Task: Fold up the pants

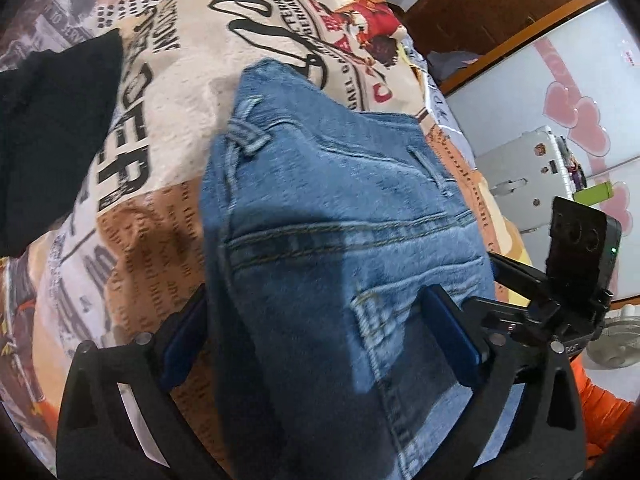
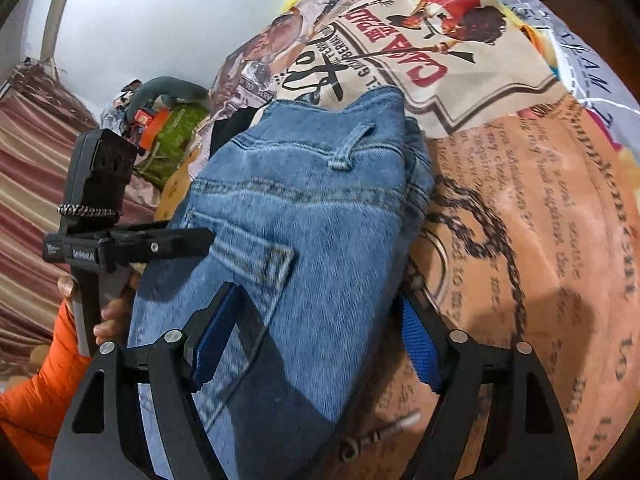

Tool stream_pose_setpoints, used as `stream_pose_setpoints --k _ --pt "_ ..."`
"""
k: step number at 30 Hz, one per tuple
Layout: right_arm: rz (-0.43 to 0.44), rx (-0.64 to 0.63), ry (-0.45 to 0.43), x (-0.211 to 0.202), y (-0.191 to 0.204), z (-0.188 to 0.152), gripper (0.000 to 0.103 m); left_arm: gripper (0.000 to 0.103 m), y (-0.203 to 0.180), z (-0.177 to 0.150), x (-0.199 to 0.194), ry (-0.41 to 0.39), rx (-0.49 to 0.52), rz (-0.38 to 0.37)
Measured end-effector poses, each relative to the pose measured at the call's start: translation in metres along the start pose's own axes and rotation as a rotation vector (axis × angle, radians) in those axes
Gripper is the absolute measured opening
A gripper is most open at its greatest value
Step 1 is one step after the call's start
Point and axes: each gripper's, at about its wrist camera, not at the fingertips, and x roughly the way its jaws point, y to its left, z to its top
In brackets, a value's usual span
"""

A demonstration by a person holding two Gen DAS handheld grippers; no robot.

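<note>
Across both wrist views the folded blue jeans fill frame centre, lying on a printed bedspread. Left gripper – jaws spread wide, denim between them, pads not visibly pressing. Right gripper – jaws apart, straddling the jeans' lower edge. Black garment at upper left.

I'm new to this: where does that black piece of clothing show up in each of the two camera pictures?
Left wrist view: the black garment fills the upper left edge, lying on the printed bedspread, apart from the jeans.
Right wrist view: only a small dark patch peeks out behind the jeans' far edge, left of centre.
Shared landmark: the red-clad figure printed on the bedspread, near the top of both pictures.
</note>
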Motion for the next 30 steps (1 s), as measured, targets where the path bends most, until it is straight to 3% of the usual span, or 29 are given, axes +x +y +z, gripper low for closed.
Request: stream_pose_setpoints --k 5,7,12,19,25,30 --pt "-0.01 -0.011 0.009 0.002 0.005 0.003 0.056 0.089 -0.001 0.002 0.0 -0.019 -0.022 -0.025" --pt "-0.022 -0.018 0.003 -0.001 0.009 0.003 0.044 0.08 -0.001 -0.001 -0.003 -0.027 -0.023 -0.029" --pt "-0.053 -0.085 -0.028 -0.011 0.032 0.003 0.03 0.064 -0.004 -0.013 -0.024 -0.062 -0.018 -0.015" --pt "-0.058 -0.196 -0.093 -0.023 0.076 0.011 0.026 0.055 -0.009 -0.037 -0.087 -0.227 0.016 0.011" --pt "-0.055 -0.335 -0.15 -0.021 0.132 0.033 0.025 0.052 -0.009 -0.051 -0.154 -0.419 0.05 0.105" --pt "-0.054 -0.436 -0.197 -0.006 0.178 0.058 0.024 0.051 0.014 -0.052 -0.198 -0.529 0.029 0.164"
